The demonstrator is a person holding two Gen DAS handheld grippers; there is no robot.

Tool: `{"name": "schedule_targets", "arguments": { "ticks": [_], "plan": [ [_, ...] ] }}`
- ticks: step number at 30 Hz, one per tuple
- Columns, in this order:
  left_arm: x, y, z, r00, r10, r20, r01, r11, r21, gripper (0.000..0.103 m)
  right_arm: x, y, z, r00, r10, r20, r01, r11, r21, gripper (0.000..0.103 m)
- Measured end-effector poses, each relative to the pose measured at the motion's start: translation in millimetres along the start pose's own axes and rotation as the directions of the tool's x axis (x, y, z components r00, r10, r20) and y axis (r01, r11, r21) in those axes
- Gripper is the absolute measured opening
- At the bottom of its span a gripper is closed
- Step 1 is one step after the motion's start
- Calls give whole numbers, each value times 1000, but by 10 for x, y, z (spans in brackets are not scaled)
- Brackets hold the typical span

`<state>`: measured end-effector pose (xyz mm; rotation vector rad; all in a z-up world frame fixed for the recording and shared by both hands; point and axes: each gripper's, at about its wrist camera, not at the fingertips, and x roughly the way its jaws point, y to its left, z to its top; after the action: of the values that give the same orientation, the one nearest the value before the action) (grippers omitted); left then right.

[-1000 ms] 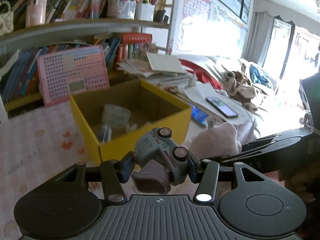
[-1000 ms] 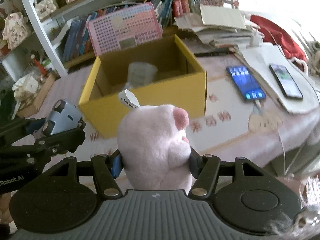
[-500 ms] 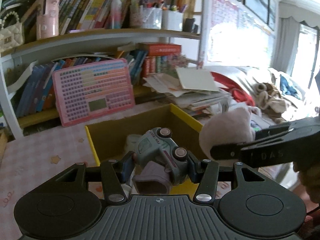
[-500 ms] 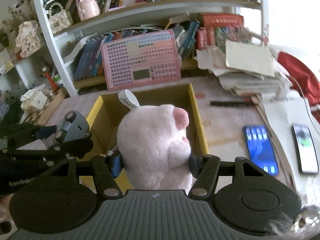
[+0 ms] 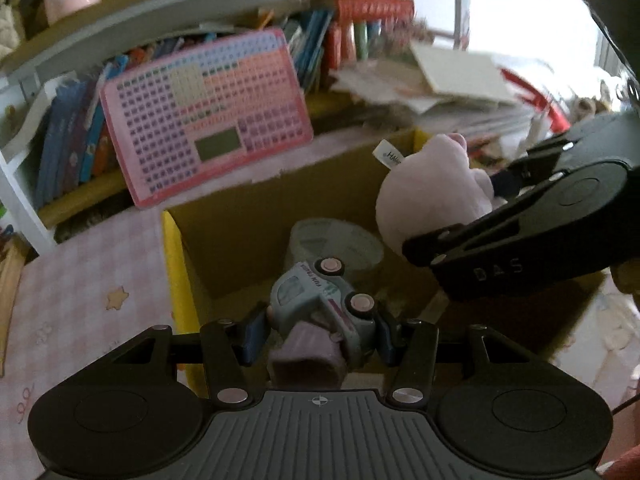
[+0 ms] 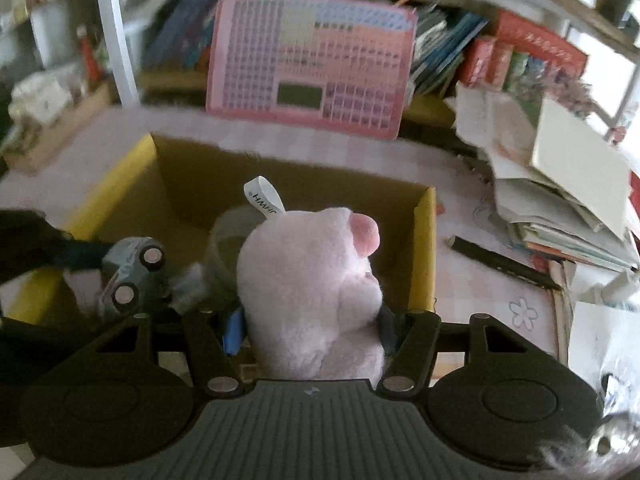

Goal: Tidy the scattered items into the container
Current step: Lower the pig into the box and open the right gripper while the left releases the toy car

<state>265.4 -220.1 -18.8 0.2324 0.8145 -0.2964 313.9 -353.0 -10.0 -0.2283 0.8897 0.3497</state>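
My left gripper (image 5: 316, 334) is shut on a pale green toy car (image 5: 320, 300), held on its side over the open yellow cardboard box (image 5: 172, 248). My right gripper (image 6: 310, 330) is shut on a pink plush pig (image 6: 312, 288) with a white tag, held over the box's (image 6: 424, 248) right half. The car also shows in the right wrist view (image 6: 134, 268), and the pig in the left wrist view (image 5: 432, 196). A clear round tub (image 5: 336, 240) lies inside the box.
A pink keyboard toy (image 6: 312, 64) leans against the bookshelf behind the box. A pile of papers and books (image 6: 560, 184) sits to the right. A black pen (image 6: 500, 262) lies on the pink checked tablecloth (image 5: 80, 288).
Both grippers have moved forward and tilted down, from in front of the box to above its opening, each still holding its toy.
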Motion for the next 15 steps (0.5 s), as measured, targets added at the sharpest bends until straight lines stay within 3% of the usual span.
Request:
{"name": "schedule_targets", "arguments": {
  "ticks": [7, 15],
  "plan": [
    [128, -48, 53, 999, 18, -33, -17, 1000, 22, 52, 218, 93, 72, 998, 4, -55, -11, 990, -138, 61],
    [110, -98, 38, 997, 66, -28, -65, 997, 28, 54, 226, 110, 50, 999, 34, -41, -40, 988, -150, 65]
  ]
}}
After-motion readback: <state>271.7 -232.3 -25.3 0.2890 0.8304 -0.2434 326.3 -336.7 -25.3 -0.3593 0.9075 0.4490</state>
